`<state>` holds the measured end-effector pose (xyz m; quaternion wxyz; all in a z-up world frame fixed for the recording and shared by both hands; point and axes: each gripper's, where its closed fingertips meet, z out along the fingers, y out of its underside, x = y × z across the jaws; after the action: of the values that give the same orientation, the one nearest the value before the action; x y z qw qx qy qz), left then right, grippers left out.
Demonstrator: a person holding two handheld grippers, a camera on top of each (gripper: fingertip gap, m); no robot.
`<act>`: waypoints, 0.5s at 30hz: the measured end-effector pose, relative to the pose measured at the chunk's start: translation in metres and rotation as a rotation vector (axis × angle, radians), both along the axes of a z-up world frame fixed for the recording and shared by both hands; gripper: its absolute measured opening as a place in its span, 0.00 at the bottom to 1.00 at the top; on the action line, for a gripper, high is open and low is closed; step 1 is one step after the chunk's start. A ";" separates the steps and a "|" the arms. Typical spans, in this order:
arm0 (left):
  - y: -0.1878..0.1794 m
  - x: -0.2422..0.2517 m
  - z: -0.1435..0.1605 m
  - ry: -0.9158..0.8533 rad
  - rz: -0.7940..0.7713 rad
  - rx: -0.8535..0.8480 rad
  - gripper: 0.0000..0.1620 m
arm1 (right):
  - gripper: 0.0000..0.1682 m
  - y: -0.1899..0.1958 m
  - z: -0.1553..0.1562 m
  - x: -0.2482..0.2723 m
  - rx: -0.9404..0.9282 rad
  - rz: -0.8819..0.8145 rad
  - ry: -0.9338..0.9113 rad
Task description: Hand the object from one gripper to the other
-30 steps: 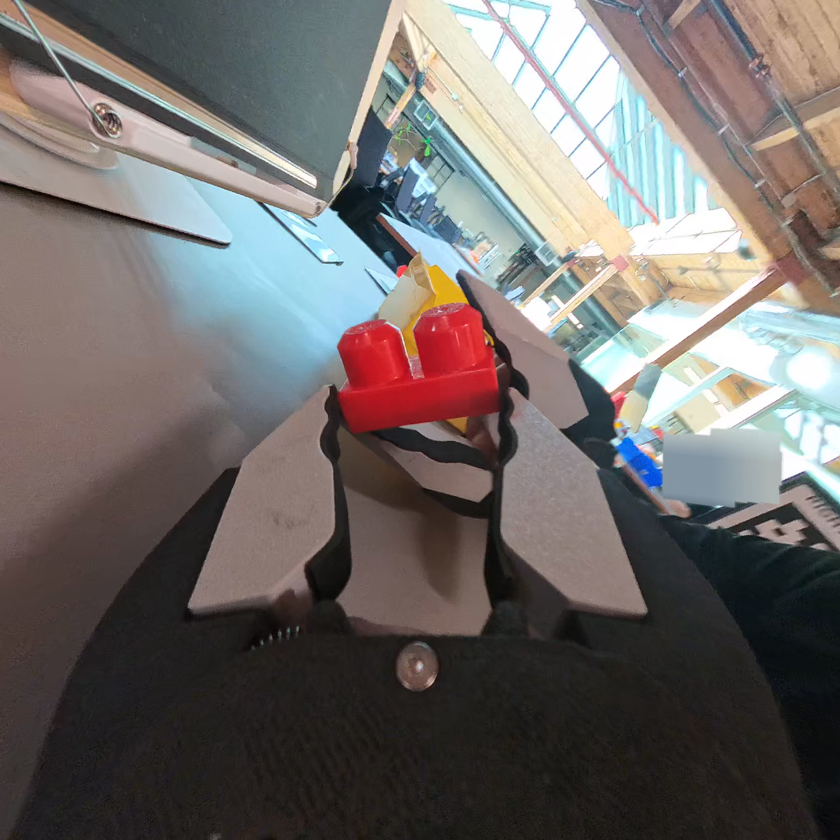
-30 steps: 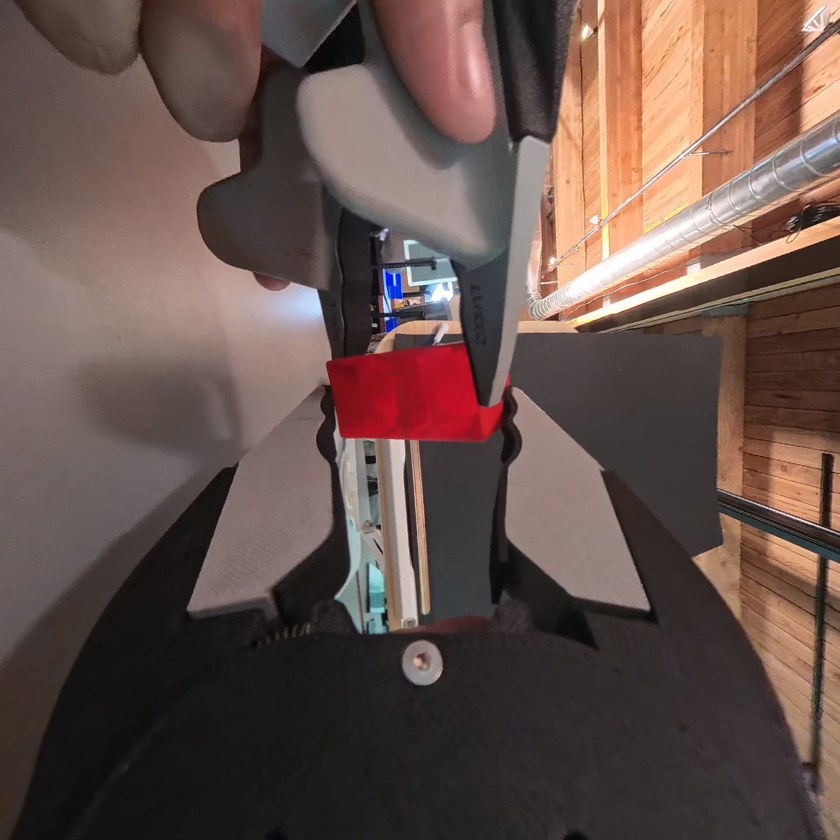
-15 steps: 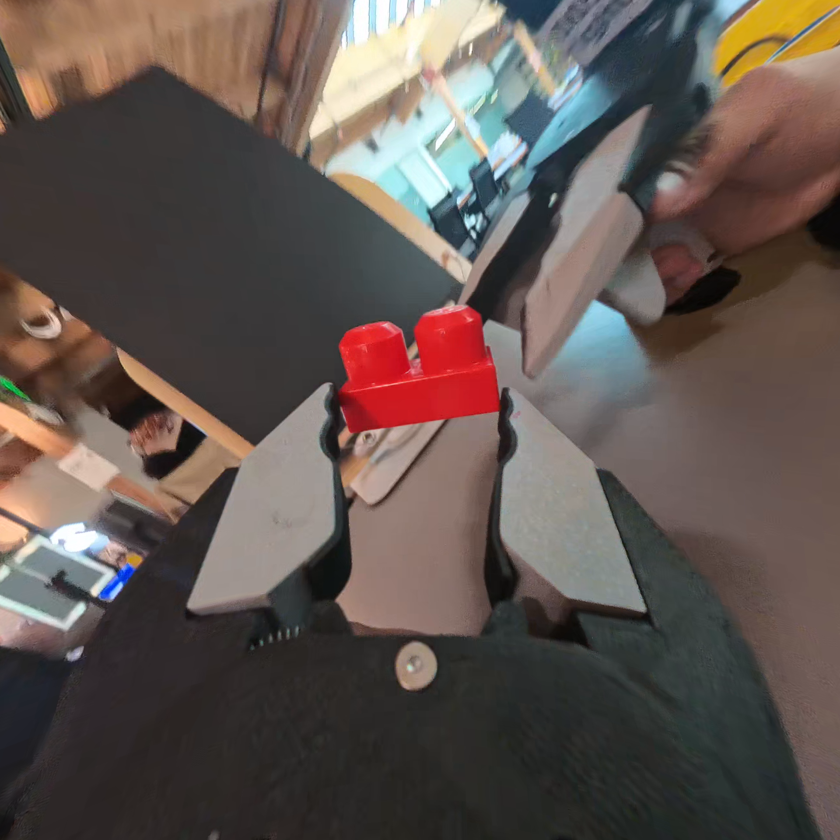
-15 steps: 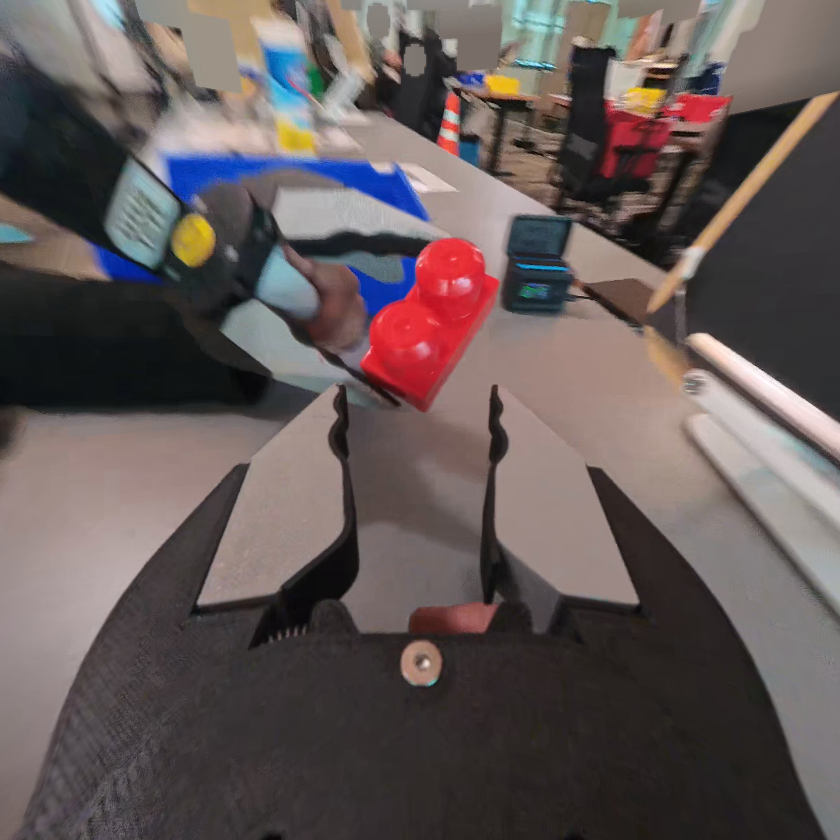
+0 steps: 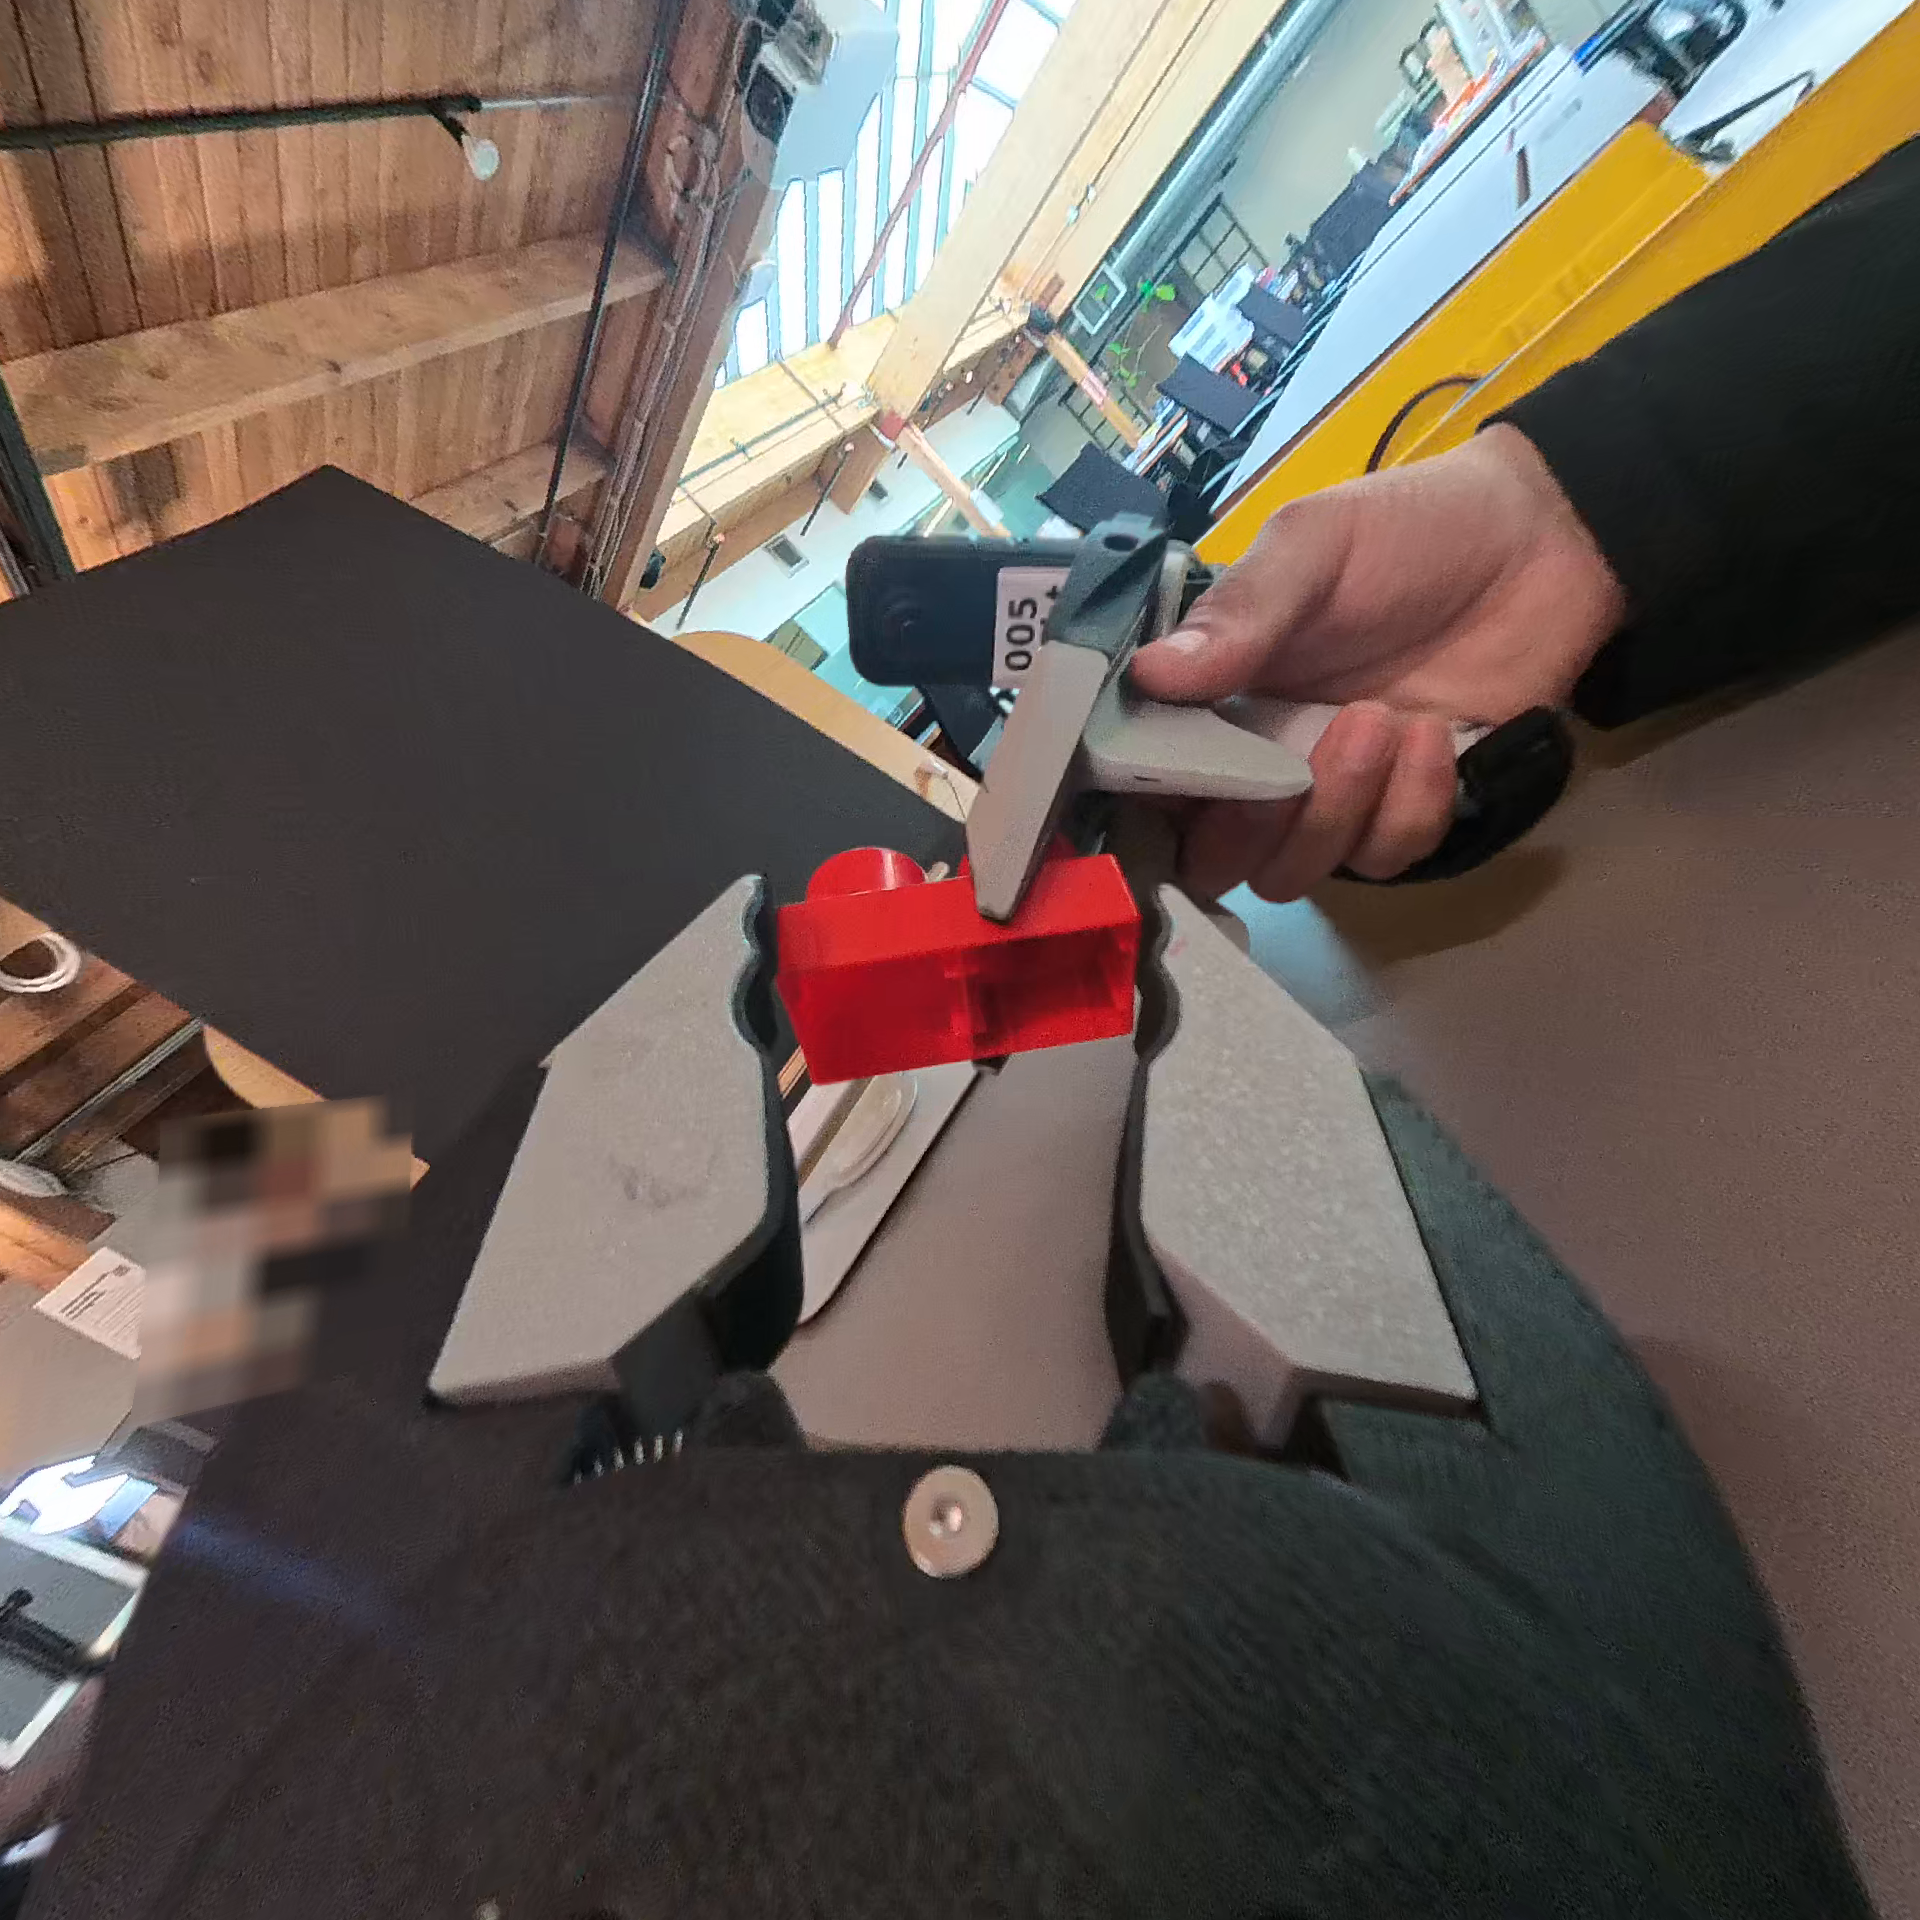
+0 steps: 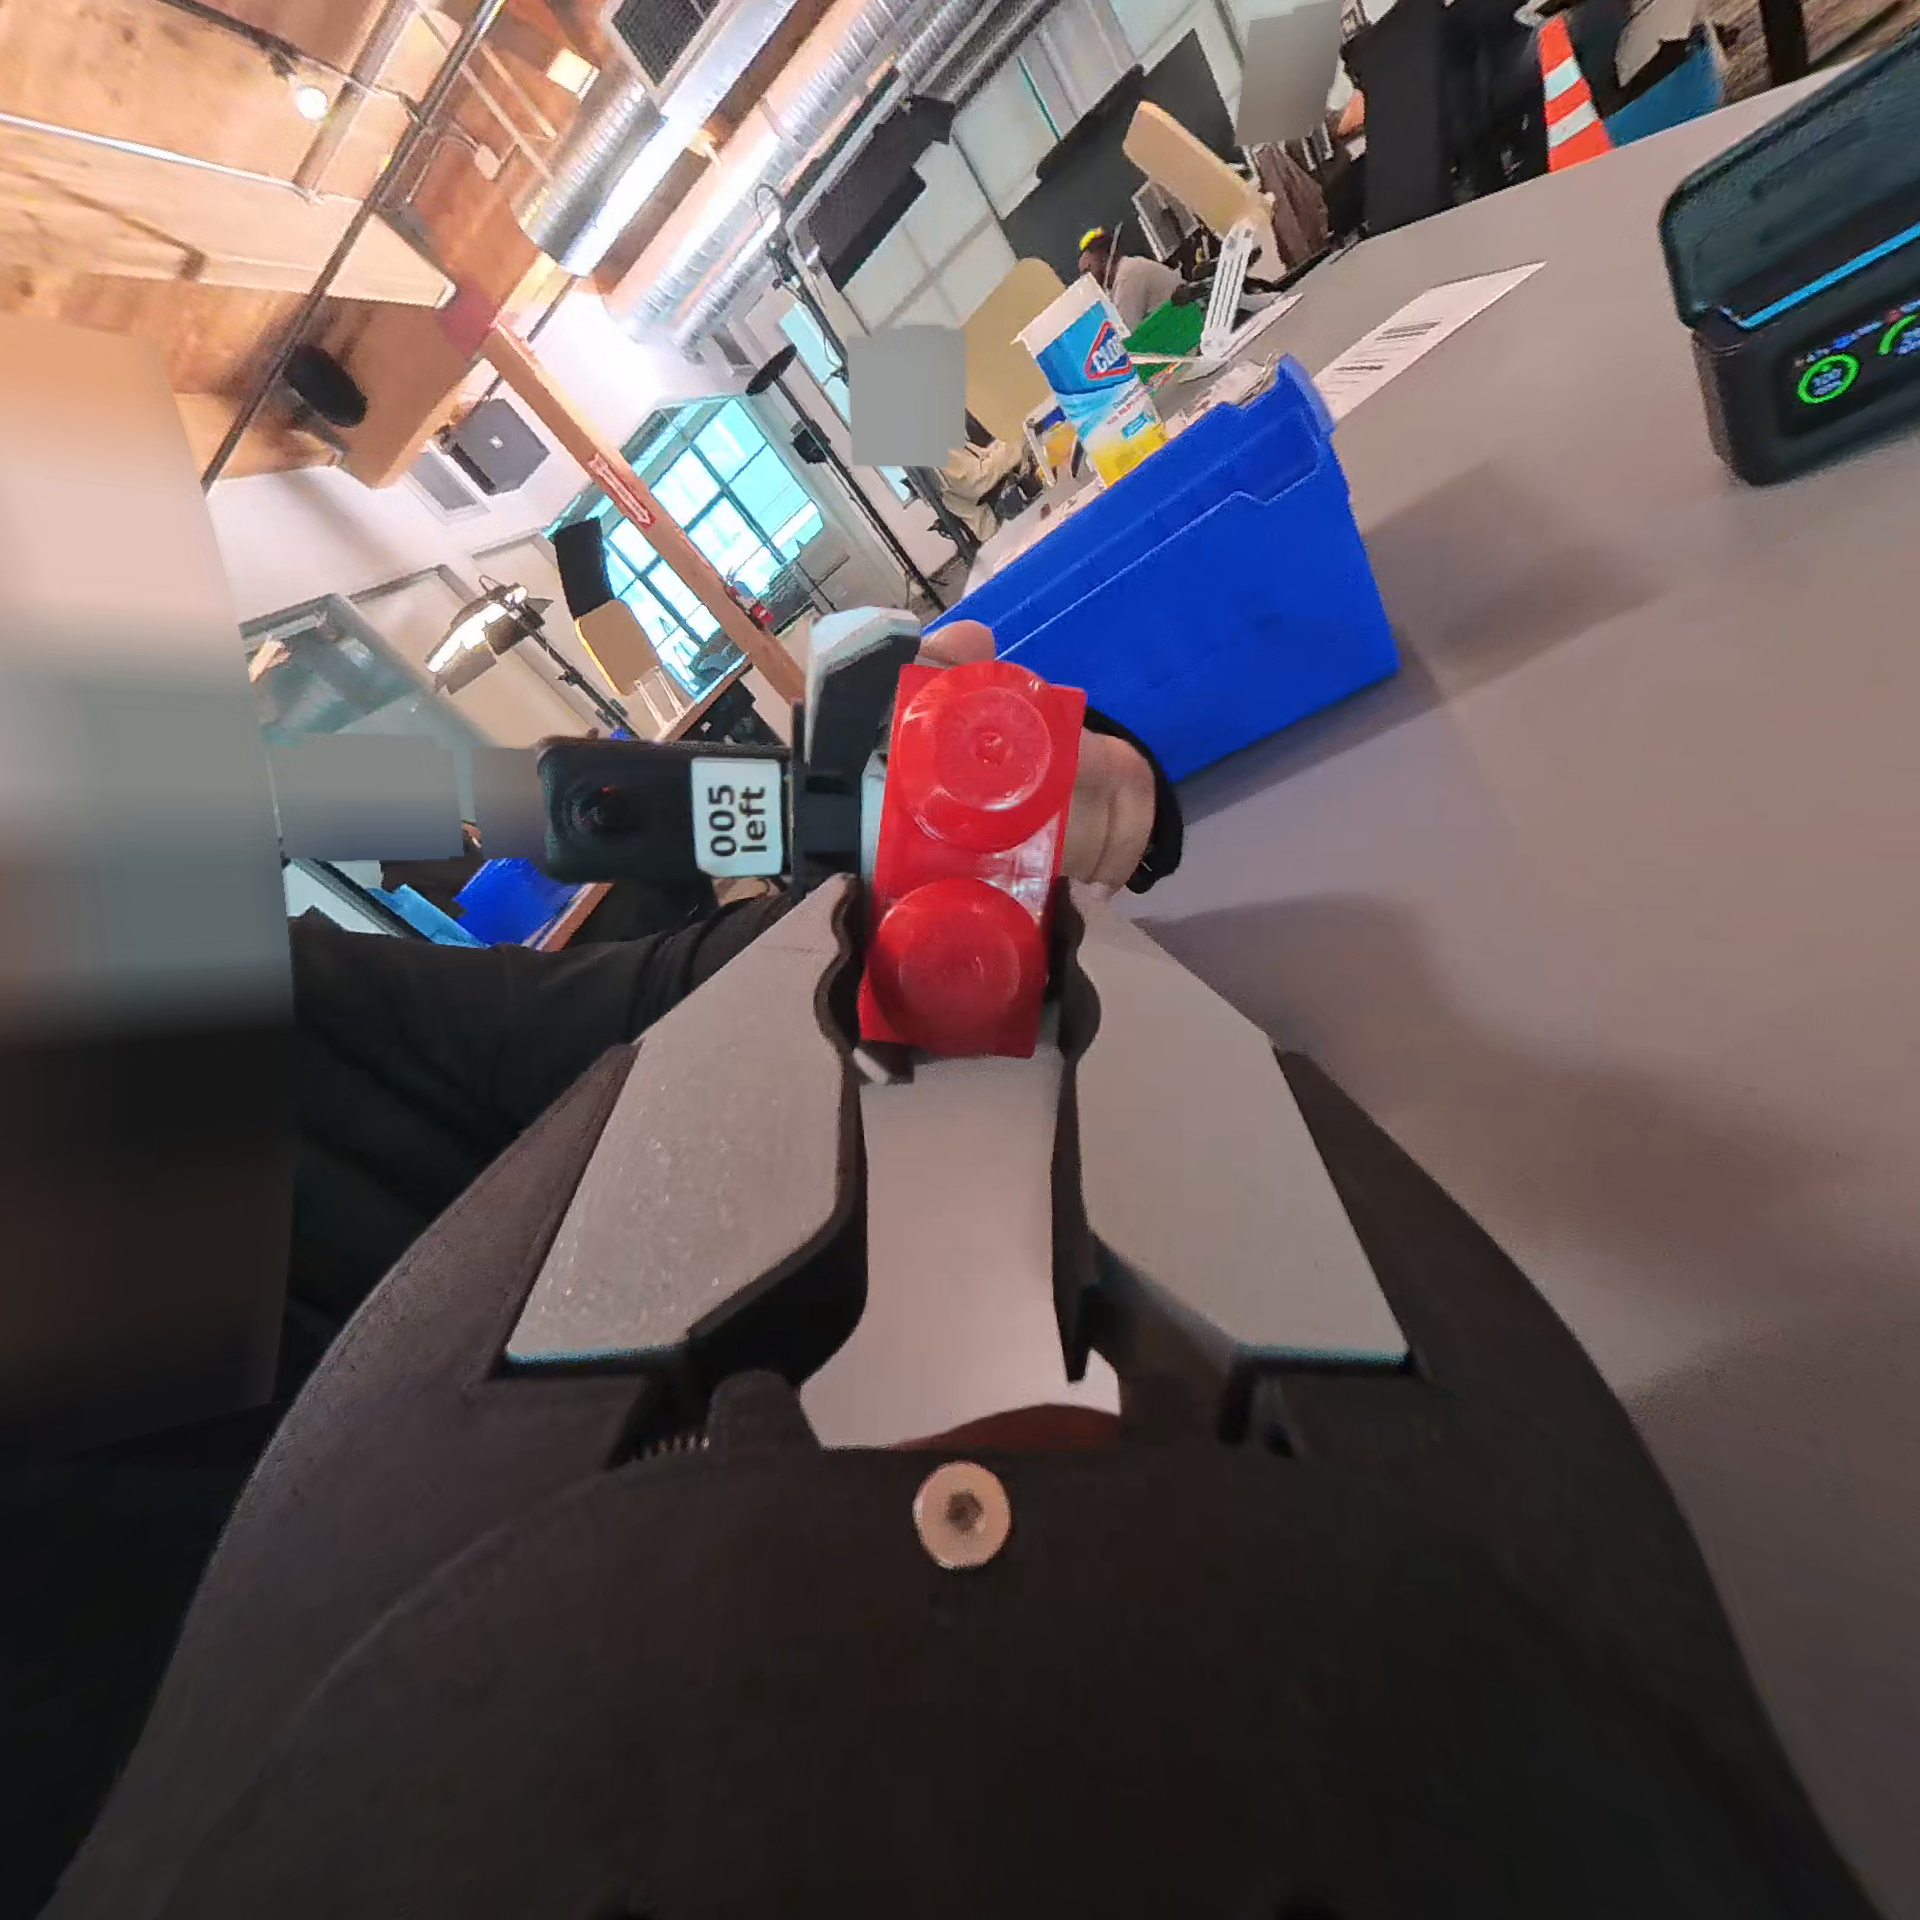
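A red two-stud brick (image 5: 935, 987) sits crosswise between the fingertips of my left gripper (image 5: 958, 945), which is shut on its two ends, hollow underside toward the camera. A grey finger of the right gripper (image 5: 1023, 790), held by a hand (image 5: 1382, 644), comes down from above and presses on the brick's long side. In the right wrist view the brick (image 6: 966, 862) stands lengthwise with its studs toward the camera. My right gripper (image 6: 956, 966) is shut on the brick's lower half. The left gripper's body (image 6: 842, 686) shows behind the brick. The brick is held above the grey table (image 6: 1558, 883).
A blue bin (image 6: 1174, 623) lies on the table behind the brick. A black device with a lit display (image 6: 1808, 343) stands at the far right, a wipes canister (image 6: 1096, 384) beyond the bin. A black board (image 5: 364, 748) rises behind the left gripper. Both grippers' tips are close together, under 4 cm apart.
Half a second ago the right gripper was open and apart from the brick. It has now come in and shut on it. The left gripper has kept its hold throughout.
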<state>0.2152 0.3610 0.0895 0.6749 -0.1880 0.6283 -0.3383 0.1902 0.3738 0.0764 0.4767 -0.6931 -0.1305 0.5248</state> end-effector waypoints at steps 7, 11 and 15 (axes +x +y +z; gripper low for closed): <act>0.029 0.016 -0.028 0.123 0.174 -0.061 0.40 | 0.19 0.027 -0.021 0.038 0.088 -0.375 -0.490; 0.049 0.017 -0.032 0.170 0.215 -0.190 0.35 | 0.19 0.018 0.020 0.069 0.213 -0.653 -0.679; 0.069 0.021 -0.048 0.231 0.312 -0.210 0.30 | 0.19 -0.030 0.083 0.106 0.273 -0.857 -0.736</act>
<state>0.2366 0.4297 0.0419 0.6194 -0.3895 0.6260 -0.2697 0.2964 0.3441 0.1593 0.6548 -0.7531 -0.0621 -0.0122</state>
